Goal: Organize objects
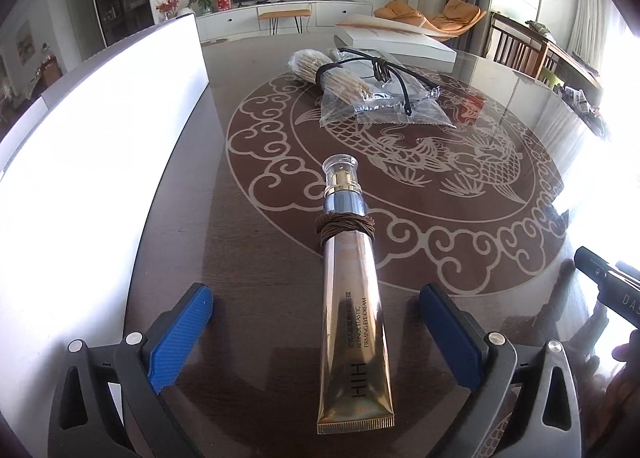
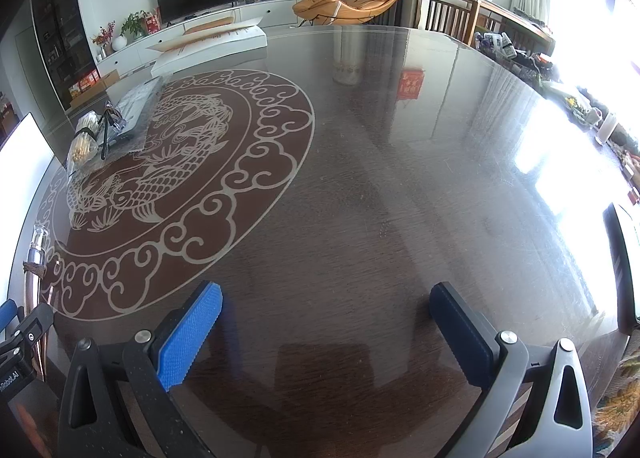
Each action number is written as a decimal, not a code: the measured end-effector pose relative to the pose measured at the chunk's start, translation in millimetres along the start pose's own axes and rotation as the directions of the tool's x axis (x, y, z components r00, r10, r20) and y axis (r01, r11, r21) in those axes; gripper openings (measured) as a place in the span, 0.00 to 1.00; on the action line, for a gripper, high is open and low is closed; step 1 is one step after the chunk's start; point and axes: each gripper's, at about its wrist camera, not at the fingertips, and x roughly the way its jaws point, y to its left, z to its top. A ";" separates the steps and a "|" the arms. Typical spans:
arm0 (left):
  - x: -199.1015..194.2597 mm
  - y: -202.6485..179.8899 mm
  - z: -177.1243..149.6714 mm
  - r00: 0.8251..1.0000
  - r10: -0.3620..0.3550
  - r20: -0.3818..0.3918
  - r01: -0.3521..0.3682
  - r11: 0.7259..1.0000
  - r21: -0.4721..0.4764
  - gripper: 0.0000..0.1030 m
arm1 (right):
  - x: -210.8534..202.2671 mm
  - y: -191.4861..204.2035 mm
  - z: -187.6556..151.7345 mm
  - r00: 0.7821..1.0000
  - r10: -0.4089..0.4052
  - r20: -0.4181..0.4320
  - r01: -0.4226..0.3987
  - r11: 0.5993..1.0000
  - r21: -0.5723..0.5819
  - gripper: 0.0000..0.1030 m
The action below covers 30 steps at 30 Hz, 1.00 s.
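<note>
A gold eye cream tube (image 1: 352, 318) with a clear cap and a brown cord wound round its neck lies on the dark table (image 1: 260, 258), between the wide-open fingers of my left gripper (image 1: 316, 298), untouched. Farther back lie a bundle of wooden sticks (image 1: 332, 76), a black cord (image 1: 384, 70) and clear plastic bags (image 1: 384, 106). My right gripper (image 2: 326, 310) is open and empty over bare table. The tube (image 2: 36, 258) and the bundle (image 2: 86, 138) show at the left edge of the right wrist view.
A white box (image 1: 100, 158) stands along the table's left side. A flat white box (image 1: 400, 38) lies at the far edge. The table carries a fish and cloud pattern (image 2: 180, 162). Wooden chairs (image 2: 448, 14) and cluttered items (image 2: 520, 54) stand at the right.
</note>
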 end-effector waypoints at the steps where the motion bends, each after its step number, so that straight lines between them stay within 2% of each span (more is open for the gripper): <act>1: 0.0 0.0 0.0 1.000 0.000 0.000 0.000 1.000 0.000 1.00 | 0.0 0.0 0.1 1.000 0.002 -0.001 -0.002 1.000 -0.001 1.00; 4: 0.1 0.0 0.1 1.000 0.000 0.000 0.000 1.000 0.000 1.00 | 2.6 2.7 7.6 0.999 0.012 -0.029 -0.012 1.000 0.009 1.00; 6: 0.2 0.0 0.1 1.000 0.000 0.000 0.000 1.000 0.001 1.00 | 2.4 15.8 25.2 0.995 0.099 -0.032 -0.099 0.995 -0.007 0.99; 8: 0.2 0.0 0.2 1.000 0.000 0.000 0.000 1.000 0.001 1.00 | -2.9 43.3 52.8 0.987 0.159 -0.013 -0.160 0.984 -0.078 0.96; 10: 0.2 -0.1 0.2 1.000 0.001 0.000 -0.001 1.000 0.001 1.00 | -11.4 78.3 84.5 0.967 0.254 0.015 -0.248 0.954 -0.168 0.91; 12: 0.2 -0.1 0.2 1.000 0.001 0.000 -0.001 1.000 0.001 1.00 | -11.4 118.2 114.5 0.944 0.330 -0.006 -0.321 0.913 -0.253 0.88; 13: 0.2 -0.2 0.2 1.000 0.001 0.000 -0.001 1.000 0.001 1.00 | -6.9 136.4 125.9 0.938 0.345 -0.031 -0.339 0.895 -0.290 0.86; 15: 0.2 -0.3 0.3 1.000 0.001 0.000 -0.001 1.000 0.001 1.00 | 7.9 171.7 143.9 0.940 0.333 -0.078 -0.338 0.870 -0.360 0.68; 19: -0.1 -1.8 0.2 1.000 -0.008 0.001 0.008 1.000 0.012 1.00 | 48.4 212.2 159.3 0.943 0.280 -0.180 -0.330 0.851 -0.408 0.58; 22: 0.1 -2.8 0.2 1.000 -0.012 0.001 0.012 1.000 0.018 1.00 | 71.0 215.9 160.1 0.940 0.251 -0.231 -0.324 0.866 -0.380 0.35; 23: 0.1 -2.7 0.3 1.000 -0.012 0.001 0.012 1.000 0.018 1.00 | 75.7 215.1 158.6 0.939 0.238 -0.247 -0.319 0.869 -0.377 0.18; 24: 0.2 -2.7 0.3 1.000 -0.012 0.001 0.012 1.000 0.018 1.00 | 74.0 211.5 158.3 0.938 0.251 -0.238 -0.327 0.870 -0.368 0.13; 25: 0.3 -2.7 0.4 1.000 -0.012 0.001 0.012 1.000 0.018 1.00 | 70.0 205.7 157.0 0.937 0.264 -0.228 -0.333 0.872 -0.358 0.10; 30: 0.5 -2.5 0.1 1.000 -0.012 0.002 0.012 1.000 0.018 1.00 | 35.4 149.6 138.5 0.939 0.305 -0.161 -0.339 0.900 -0.274 0.08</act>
